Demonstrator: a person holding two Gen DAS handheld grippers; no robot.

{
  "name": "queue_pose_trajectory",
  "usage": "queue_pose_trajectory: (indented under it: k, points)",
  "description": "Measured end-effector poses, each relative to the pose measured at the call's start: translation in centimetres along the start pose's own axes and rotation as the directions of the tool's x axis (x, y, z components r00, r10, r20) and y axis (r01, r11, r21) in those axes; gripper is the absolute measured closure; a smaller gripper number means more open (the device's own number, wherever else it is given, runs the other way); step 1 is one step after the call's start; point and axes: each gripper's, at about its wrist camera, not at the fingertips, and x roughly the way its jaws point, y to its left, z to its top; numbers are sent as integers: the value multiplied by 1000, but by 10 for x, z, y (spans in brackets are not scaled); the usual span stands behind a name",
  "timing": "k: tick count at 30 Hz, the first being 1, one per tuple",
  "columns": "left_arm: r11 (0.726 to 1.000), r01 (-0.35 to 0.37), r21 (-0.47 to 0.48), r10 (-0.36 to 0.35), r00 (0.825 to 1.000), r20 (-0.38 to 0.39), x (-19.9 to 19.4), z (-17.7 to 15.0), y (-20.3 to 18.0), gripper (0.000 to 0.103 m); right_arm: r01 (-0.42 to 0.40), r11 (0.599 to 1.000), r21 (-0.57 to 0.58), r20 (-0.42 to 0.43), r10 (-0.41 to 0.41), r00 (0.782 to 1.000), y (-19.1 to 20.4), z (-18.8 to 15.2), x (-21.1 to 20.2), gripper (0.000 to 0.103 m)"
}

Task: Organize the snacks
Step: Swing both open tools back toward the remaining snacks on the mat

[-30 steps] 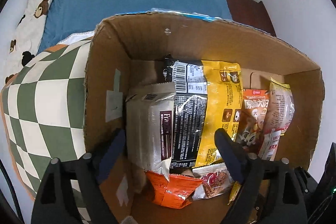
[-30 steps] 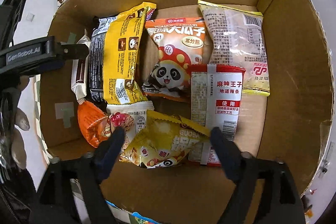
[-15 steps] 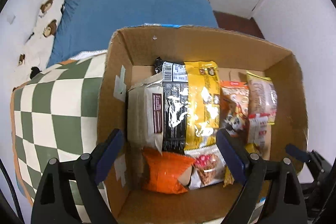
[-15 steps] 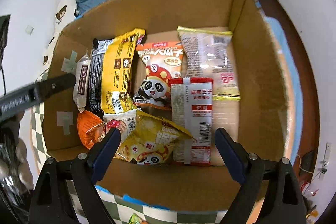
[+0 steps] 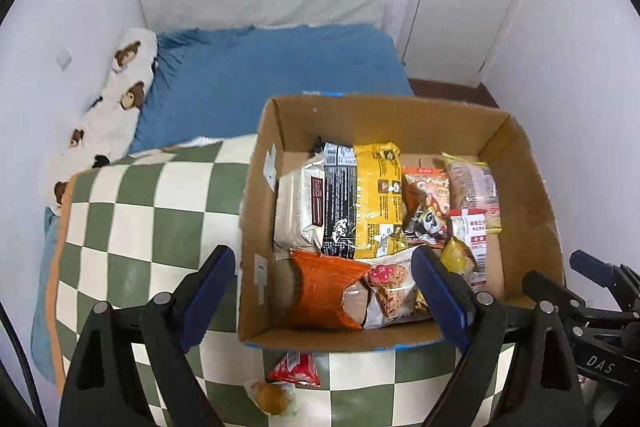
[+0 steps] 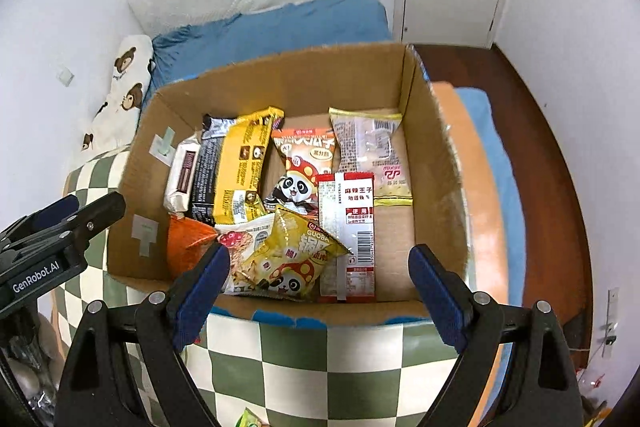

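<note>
The left gripper [image 5: 322, 291] has its jaws spread wide with nothing between them, hovering above the near rim of the cardboard box [image 5: 348, 341]. The right gripper [image 6: 318, 287] is likewise spread and empty, hanging over the same near edge.

Just beyond the fingers, inside the box, lie an orange packet [image 5: 326, 293] in the near left corner, a clear-windowed red-flower bag [image 5: 386, 287] beside it, and a yellow mushroom-print bag [image 6: 290, 257] overlapping a long red-and-white strip pack [image 6: 352, 227]. Farther back a white bar pack [image 5: 298, 209], a black pack [image 5: 340, 203] and a yellow pack [image 5: 378, 199] lean side by side against the left wall, with a panda pouch [image 6: 302, 167] and a pale pink pouch [image 6: 374, 151] to their right.

The box sits on a green-and-white checked cloth [image 5: 132, 211]. Outside it, on the cloth near the front wall, rest a small red wrapper [image 5: 296, 369] and what looks like a round wrapped sweet [image 5: 272, 397], though it is blurred. A blue bed [image 5: 272, 63] lies behind.
</note>
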Motion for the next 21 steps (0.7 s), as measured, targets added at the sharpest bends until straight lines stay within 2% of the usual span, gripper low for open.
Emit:
queue_pose_trajectory:
  k: [13,21]
  points:
    - [999,-3,35,-2,989,146,-72,-24,-12,13,7,1000,-25,149,-3,989,10,-26,-74,10]
    - [999,9,36,-15,987,163,-87,-39,-15,13,-6,1000,-11,196,8,981,8,-41,-104,10]
